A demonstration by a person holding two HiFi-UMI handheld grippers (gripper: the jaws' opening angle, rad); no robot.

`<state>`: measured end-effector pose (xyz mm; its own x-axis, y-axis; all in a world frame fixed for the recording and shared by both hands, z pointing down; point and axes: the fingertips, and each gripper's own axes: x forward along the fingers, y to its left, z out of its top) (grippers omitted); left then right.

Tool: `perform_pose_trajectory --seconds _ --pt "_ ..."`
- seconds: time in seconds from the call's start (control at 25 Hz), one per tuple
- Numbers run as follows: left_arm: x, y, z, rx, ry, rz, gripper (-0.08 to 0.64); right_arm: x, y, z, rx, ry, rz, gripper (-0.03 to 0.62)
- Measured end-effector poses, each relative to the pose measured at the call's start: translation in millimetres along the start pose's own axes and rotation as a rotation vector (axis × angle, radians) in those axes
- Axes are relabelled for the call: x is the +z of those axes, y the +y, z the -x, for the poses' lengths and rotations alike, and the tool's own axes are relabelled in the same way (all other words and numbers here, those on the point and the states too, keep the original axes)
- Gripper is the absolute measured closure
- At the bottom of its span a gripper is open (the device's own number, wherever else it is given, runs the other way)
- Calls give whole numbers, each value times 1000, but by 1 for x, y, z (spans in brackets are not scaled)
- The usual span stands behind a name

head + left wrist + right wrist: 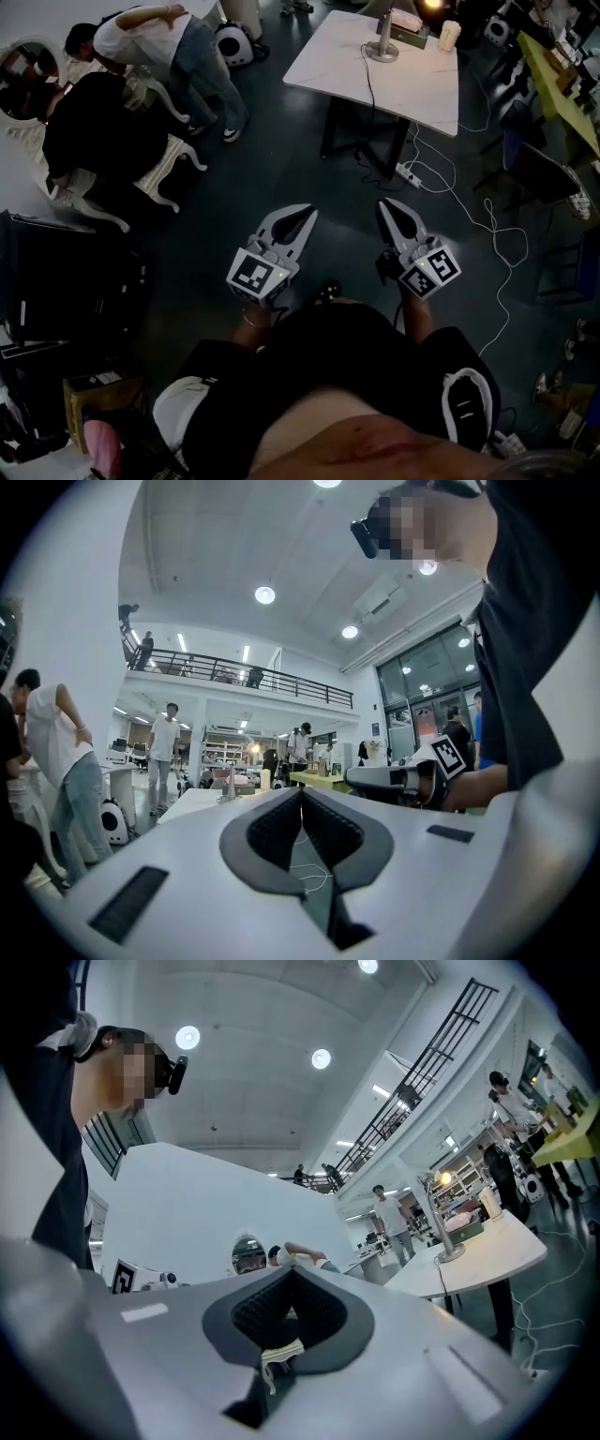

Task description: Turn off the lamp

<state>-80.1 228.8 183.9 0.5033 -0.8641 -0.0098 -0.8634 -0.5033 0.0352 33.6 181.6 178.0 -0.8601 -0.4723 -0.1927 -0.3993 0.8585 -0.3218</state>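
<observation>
The lamp (382,37) stands on a round metal base at the far side of a white table (347,70), and its head glows at the head view's top edge. The same lamp (439,1232) shows small and lit in the right gripper view, and far off as a thin lamp (231,785) in the left gripper view. My left gripper (307,217) and right gripper (387,208) are held side by side over the dark floor, well short of the table. Both point toward it. Their jaws are shut with nothing between them; the tips meet in the left gripper (301,792) and right gripper (291,1269) views.
A power strip (408,173) and white cables (487,225) trail over the floor beneath and right of the table. A person (159,42) bends over near white ornate chairs (164,164) at the left. A yellow-green bench (562,84) lines the right side. Dark boxes (66,281) sit at the near left.
</observation>
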Motion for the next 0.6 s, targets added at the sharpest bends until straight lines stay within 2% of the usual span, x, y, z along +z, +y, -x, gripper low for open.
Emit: perform_pose_trajectory --seconds 0.28,0.48,0.6 --pt "6 24 -3 11 11 -11 552 1 -2 -28 25 -9 3 594" --pt "6 33 -18 -1 12 -20 552 0 -17 -30 1 -14 -9 594" --pt "14 36 -29 -5 -20 -8 552 3 -27 -29 -14 -15 -2 594"
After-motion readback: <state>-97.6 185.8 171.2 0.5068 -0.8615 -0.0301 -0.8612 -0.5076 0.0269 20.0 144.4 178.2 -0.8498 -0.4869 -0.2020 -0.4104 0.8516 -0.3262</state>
